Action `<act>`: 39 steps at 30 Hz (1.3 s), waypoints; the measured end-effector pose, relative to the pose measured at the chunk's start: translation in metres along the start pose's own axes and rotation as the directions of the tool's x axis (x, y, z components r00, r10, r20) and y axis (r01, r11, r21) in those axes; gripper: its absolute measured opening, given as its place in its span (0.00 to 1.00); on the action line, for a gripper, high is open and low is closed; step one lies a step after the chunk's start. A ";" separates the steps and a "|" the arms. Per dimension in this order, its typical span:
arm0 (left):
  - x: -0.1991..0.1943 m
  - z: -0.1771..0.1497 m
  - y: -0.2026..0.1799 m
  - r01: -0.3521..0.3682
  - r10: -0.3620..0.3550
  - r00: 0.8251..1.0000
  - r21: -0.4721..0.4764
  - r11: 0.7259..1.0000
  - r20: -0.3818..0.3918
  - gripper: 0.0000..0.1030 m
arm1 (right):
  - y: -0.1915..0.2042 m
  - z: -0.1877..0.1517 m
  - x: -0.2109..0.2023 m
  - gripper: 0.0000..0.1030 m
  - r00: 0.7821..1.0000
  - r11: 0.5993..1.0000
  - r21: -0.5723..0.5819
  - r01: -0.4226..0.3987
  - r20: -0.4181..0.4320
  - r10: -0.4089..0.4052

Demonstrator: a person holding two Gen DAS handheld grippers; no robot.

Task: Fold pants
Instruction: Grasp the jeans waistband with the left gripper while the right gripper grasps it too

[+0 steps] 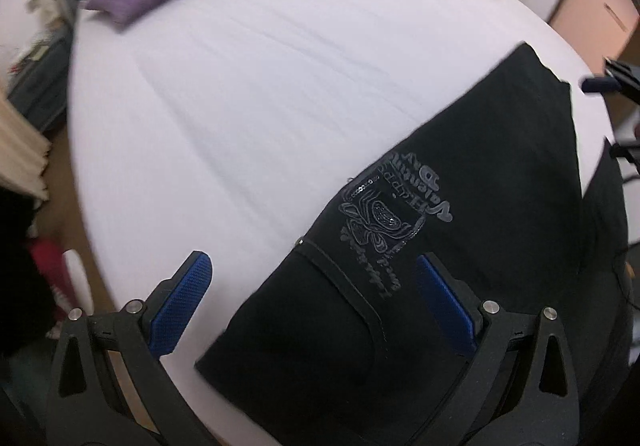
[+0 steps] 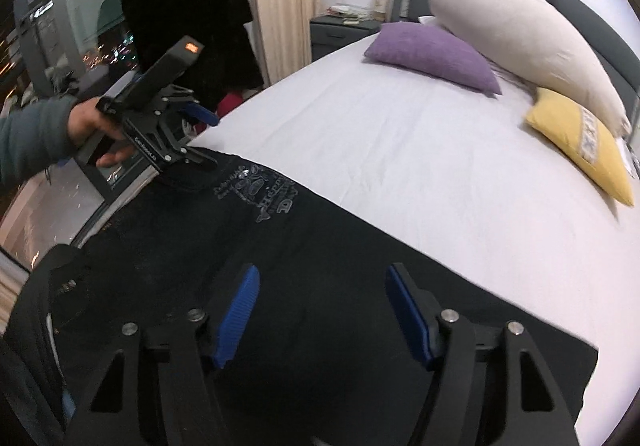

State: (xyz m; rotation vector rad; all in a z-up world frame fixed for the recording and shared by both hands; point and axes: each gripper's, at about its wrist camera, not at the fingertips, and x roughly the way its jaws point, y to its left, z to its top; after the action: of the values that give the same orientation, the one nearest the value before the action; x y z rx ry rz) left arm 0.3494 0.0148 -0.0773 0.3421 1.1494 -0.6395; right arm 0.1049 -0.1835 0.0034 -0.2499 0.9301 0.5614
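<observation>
Blue-padded fingers of the right gripper [image 2: 322, 316] stand spread over the black pants [image 2: 280, 266], nothing pinched between them; whether the pads touch the cloth cannot be told. From its own camera, the left gripper [image 1: 316, 302] is likewise spread wide, hanging over the waist end near a pocket seam and a silvery printed logo [image 1: 396, 197]. The right wrist view shows a hand [image 2: 86, 125] carrying that left gripper at the pants' far end, by the bed's edge. Both views show the pants lying flat along the near side of the bed [image 2: 400, 149], pillows well apart at the headboard. Soft, light and limp, the fabric will likely sag and drag on the sheet; pinching a hem corner and the waistband corner should lift it evenly.
</observation>
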 end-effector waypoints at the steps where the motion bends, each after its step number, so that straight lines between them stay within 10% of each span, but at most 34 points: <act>1: 0.010 0.003 0.002 0.033 -0.032 0.999 0.014 0.999 -0.024 0.95 | -0.001 0.002 0.006 0.67 1.000 1.000 -0.011 -0.003 -0.008 0.003; 12: 0.049 0.011 0.039 0.189 -0.194 0.973 -0.053 0.981 -0.127 0.18 | -0.007 0.025 0.067 0.58 0.992 0.989 -0.129 -0.077 -0.106 0.064; 21: -0.009 -0.009 -0.001 0.043 -0.047 0.997 0.070 0.997 0.056 0.08 | -0.009 0.054 0.108 0.39 0.981 0.970 -0.219 -0.100 -0.183 0.060; 39: -0.080 -0.046 -0.042 -0.073 0.037 0.973 0.148 0.986 0.230 0.03 | -0.012 0.069 0.159 0.31 0.944 0.945 -0.310 -0.102 -0.330 -0.006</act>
State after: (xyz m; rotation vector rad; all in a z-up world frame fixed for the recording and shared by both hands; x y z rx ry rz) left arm 0.2681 0.0313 -0.0187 0.4212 0.8714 -0.7021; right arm 0.2332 -0.1085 -0.0862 -0.6334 1.1665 0.7335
